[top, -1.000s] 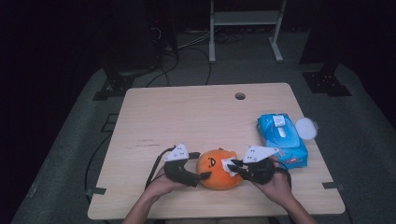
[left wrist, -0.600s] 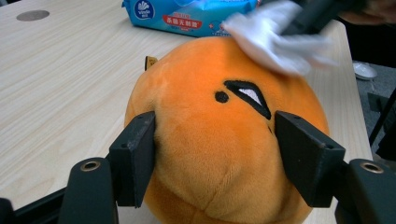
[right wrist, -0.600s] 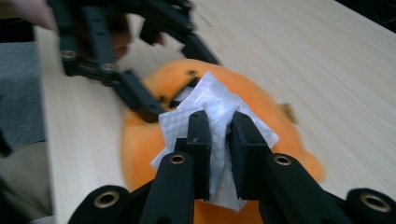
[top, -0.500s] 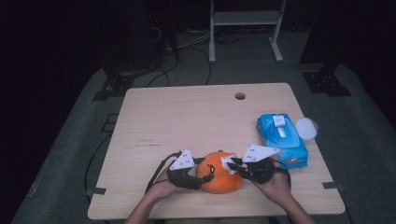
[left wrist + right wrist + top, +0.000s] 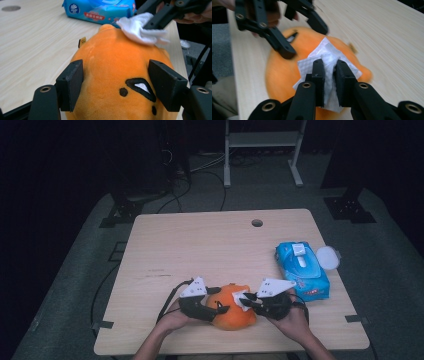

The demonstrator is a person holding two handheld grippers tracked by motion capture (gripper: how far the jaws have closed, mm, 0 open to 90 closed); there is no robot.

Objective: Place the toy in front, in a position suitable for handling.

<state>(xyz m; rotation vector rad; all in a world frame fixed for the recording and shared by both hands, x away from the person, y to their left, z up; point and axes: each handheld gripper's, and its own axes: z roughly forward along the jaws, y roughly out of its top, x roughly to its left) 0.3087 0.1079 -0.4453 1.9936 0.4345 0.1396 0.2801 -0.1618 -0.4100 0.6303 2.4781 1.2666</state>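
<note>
Wipes pack (image 5: 302, 270): flip lid open, contents unclear.
Table (image 5: 200, 250): pale wood; dark room.
Left gripper (image 5: 220, 309): just closing, jaws hugging orange plush (image 5: 234, 312).
Right gripper (image 5: 246, 300): pinching white wipe (image 5: 328, 60).

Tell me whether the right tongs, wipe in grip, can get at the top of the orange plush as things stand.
Probably yes. The right tongs are shut on the white wipe, which already lies on the orange plush. The left tongs clamp its sides lower down, leaving its top free.
</note>
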